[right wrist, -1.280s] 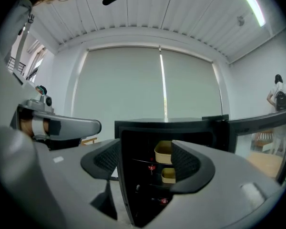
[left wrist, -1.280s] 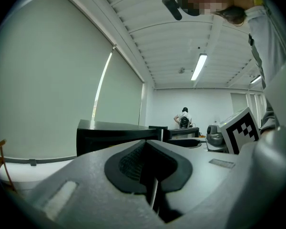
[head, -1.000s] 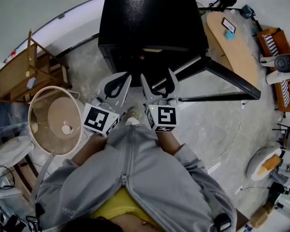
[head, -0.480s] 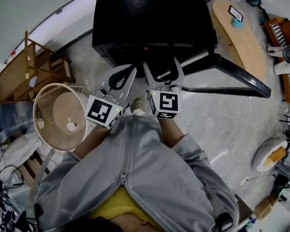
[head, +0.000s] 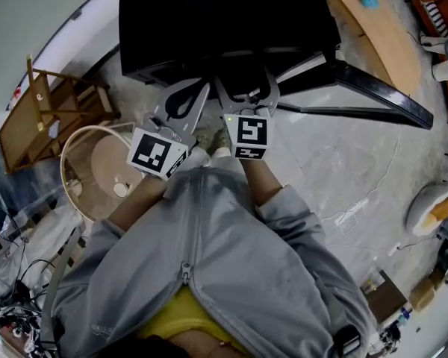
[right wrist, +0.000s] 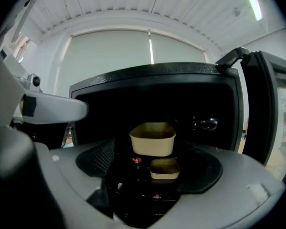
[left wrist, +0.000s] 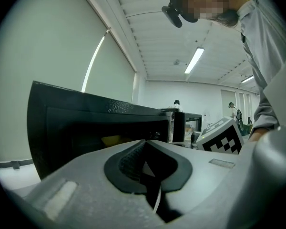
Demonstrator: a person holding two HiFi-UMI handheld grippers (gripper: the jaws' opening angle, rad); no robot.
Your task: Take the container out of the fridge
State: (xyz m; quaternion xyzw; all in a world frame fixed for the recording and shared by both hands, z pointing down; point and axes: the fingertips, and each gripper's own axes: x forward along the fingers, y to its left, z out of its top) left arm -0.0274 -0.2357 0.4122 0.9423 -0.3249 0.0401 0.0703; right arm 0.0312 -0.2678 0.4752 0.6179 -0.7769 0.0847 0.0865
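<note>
The black fridge stands open in front of me, its door swung out to the right. In the right gripper view a large beige container sits on a shelf inside, with a smaller beige container on the shelf below it. My right gripper points into the opening, short of both; its jaws have just been opening and stand open with nothing between them. My left gripper hangs beside it at the fridge's front, shut and empty.
A round tan stand and a wooden rack are on the floor at the left. A wooden table is at the back right. A cable trails over the floor on the right.
Both grippers have moved forward and down toward the fridge opening. The right jaws have spread a little wider. The left jaws stay together.
</note>
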